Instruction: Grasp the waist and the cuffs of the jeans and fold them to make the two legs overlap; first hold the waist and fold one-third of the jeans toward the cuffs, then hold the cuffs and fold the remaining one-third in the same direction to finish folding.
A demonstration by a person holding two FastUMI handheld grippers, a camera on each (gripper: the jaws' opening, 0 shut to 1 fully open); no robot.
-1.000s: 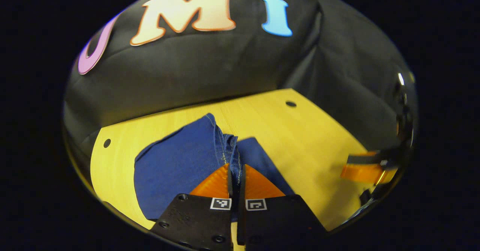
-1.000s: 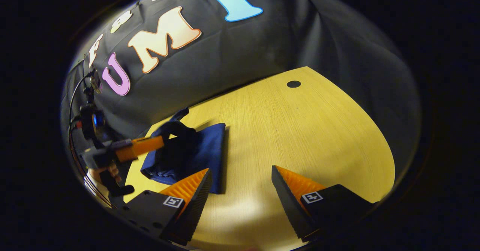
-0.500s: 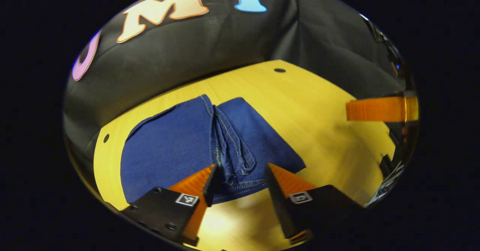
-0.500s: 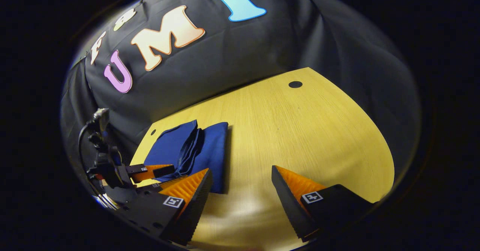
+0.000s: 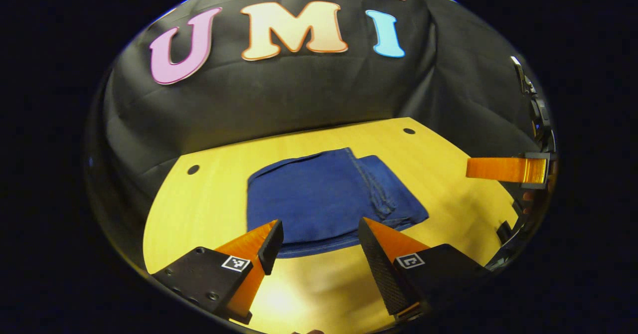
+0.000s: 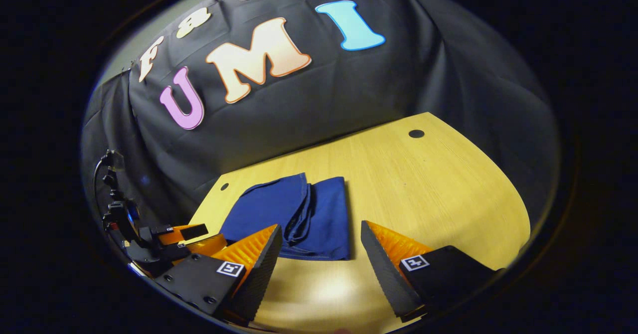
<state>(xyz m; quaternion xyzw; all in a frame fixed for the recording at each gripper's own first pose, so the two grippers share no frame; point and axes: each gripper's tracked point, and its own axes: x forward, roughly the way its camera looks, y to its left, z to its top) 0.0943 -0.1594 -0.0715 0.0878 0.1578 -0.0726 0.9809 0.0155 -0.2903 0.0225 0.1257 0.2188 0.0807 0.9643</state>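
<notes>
One pair of jeans (image 5: pixel 329 194) lies folded into a compact blue bundle on the yellow wooden table (image 5: pixel 448 194), set toward the back half of the top, near the black cloth wall (image 5: pixel 279 99). In the left gripper view a stitched seam runs down the bundle's right part, where the layers bunch into a ridge; the near edge shows a hem line. In the right gripper view the same jeans (image 6: pixel 299 214) sit left of centre, with a fold crease dividing them into two panels.

Two grippers counted. Left gripper (image 5: pixel 319 239): its fingers are spread wide, nothing between them, tips poised just short of the bundle's near edge; whether they touch the table cannot be told. Right gripper (image 6: pixel 321 247): fingers likewise spread wide, holding nothing, the left tip overlapping the near corner of the jeans in the picture, contact unclear.

Each gripper also appears in the other's view: one finger of the right one at the far right edge of the left gripper view, and the left one at the lower left of the right gripper view.

Two small dark holes (image 5: pixel 193 169) counted in the table (image 6: pixel 448 184), one near each back corner.
</notes>
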